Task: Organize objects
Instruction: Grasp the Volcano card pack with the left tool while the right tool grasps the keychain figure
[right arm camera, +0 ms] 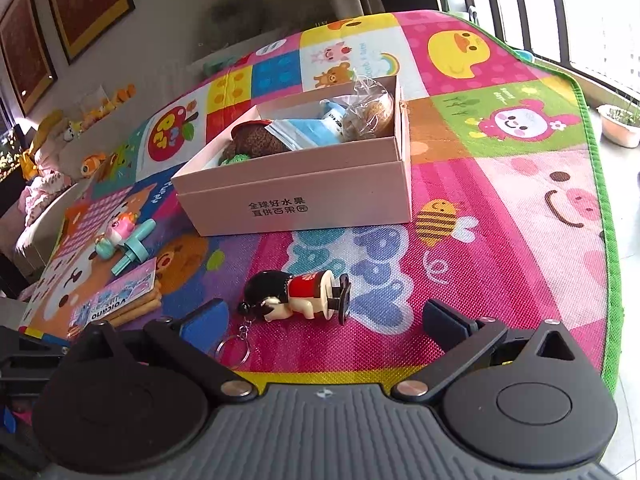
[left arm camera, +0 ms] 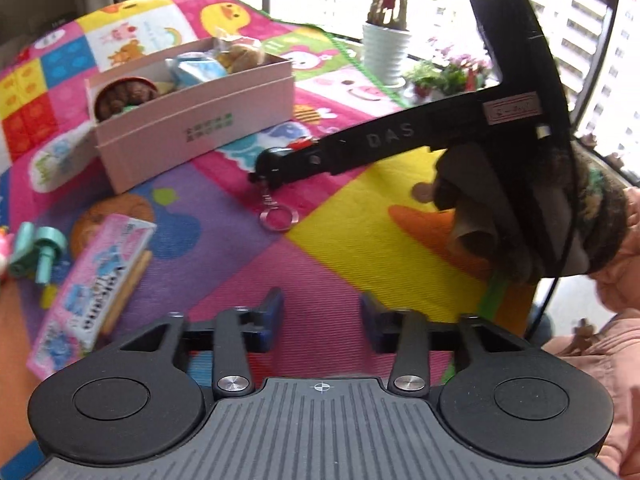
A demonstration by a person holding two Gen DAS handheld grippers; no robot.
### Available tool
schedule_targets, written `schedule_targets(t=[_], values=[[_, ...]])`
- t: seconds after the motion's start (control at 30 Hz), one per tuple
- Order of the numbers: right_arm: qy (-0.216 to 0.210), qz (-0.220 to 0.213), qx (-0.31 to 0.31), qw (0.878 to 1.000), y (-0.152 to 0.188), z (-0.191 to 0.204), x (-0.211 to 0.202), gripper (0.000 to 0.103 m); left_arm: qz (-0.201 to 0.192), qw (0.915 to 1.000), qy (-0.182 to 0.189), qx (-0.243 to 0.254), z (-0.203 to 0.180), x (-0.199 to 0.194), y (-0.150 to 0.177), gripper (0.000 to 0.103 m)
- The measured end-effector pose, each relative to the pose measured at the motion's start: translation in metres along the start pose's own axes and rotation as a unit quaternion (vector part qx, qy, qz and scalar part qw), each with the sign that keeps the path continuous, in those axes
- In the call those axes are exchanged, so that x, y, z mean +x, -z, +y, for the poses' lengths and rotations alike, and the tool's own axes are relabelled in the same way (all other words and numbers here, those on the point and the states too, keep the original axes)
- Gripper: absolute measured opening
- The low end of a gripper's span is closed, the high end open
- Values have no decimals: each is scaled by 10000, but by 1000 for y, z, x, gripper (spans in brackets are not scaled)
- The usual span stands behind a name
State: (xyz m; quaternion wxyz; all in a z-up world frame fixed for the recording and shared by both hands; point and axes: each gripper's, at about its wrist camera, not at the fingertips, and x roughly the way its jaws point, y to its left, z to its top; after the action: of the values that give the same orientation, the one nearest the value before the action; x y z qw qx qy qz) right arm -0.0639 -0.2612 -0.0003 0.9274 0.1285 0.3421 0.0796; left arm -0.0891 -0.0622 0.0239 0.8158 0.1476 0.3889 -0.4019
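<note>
A doll keychain (right arm camera: 298, 298) with black hair, red top and a metal ring lies on its side on the colourful play mat (right arm camera: 500, 208). My right gripper (right arm camera: 326, 322) is open, its blue pads either side of the doll and just short of it. The left wrist view shows the right gripper reaching down at the doll (left arm camera: 276, 162). A pink open box (right arm camera: 304, 184) stands behind the doll, holding a brown plush, a blue packet and a bagged snack. My left gripper (left arm camera: 322, 318) is open and empty above the mat.
A pink snack pack (left arm camera: 92, 276) over biscuit sticks, a teal toy (left arm camera: 38, 254) and a small pink figure (right arm camera: 120, 232) lie left of the box. A white plant pot (left arm camera: 386, 50) and the window are past the mat's green edge (right arm camera: 600, 184). Plush toys line the far left.
</note>
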Motion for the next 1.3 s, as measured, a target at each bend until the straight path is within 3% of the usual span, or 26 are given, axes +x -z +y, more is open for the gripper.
schedule_targets(t=[0.07, 0.23, 0.4, 0.47, 0.53, 0.67, 0.87, 0.97, 1.17, 1.3], values=[[-35, -13, 51, 10000, 0, -1, 0, 103, -19, 10000, -51, 67, -4, 3, 0, 58], [-94, -50, 160, 9998, 0, -4, -2, 103, -104, 9993, -305, 190, -8, -1, -1, 55], [-177, -95, 321, 9993, -1, -9, -3, 103, -678, 9904, -1199, -98, 33, -42, -6, 55], [-164, -95, 304, 9994, -1, -8, -2, 103, -570, 9852, -1605, -182, 55, -46, -6, 54], [-166, -98, 304, 9994, -1, -8, -2, 103, -332, 9831, -1784, -249, 74, -41, -6, 53], [-152, -95, 284, 9994, -1, -8, -2, 103, -214, 9867, -1463, -681, 101, -33, -4, 57], [-58, -49, 8, 10000, 0, 2, -1, 103, -179, 9874, -1230, -975, 93, -24, -6, 55], [29, -27, -274, 9996, 2, 11, 0, 103, -134, 9875, -1355, -791, 79, -23, -1, 54], [343, 199, -756, 9964, 1, 30, 12, 103, -116, 9795, -1627, -1181, 81, -21, 10, 50], [428, 201, -1008, 9938, -1, 42, 18, 91, -272, 9772, -1601, -1365, 87, -23, 14, 49]])
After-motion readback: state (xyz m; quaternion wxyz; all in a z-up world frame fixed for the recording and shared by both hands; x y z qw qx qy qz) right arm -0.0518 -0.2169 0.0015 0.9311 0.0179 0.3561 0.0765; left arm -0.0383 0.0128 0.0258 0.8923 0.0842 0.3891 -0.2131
